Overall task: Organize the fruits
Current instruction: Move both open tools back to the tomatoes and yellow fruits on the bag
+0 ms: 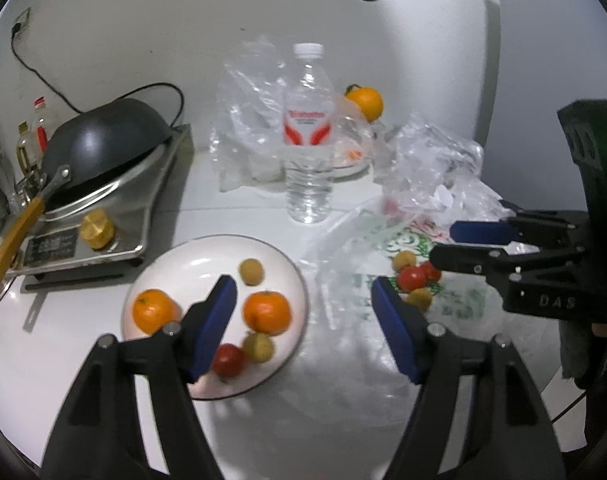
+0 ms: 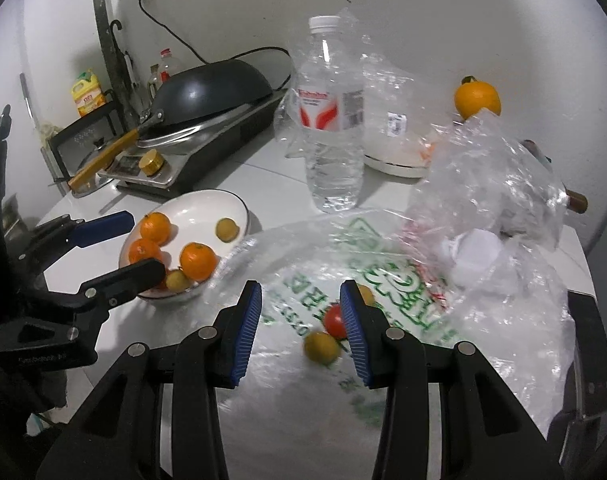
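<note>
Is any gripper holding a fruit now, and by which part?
Nothing is held. The left gripper and the right gripper are both open, with no fruit between the fingers.

Left tongs (image 1: 303,292) partly hide red fruit (image 1: 228,360) on plate (image 1: 167,258); bag print (image 2: 303,296) blurred; bottle label (image 2: 315,98) text too small to read.

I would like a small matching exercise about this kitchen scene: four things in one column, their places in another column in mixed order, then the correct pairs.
Things:
1. black wok
2. water bottle
3. red tomato
4. lone orange

Places:
A. on the printed plastic bag, beside the right tongs
B. far back, near the wall
C. upside down on the cooker
D. upright, mid-table

Pairs: 1-C, 2-D, 3-A, 4-B
</note>
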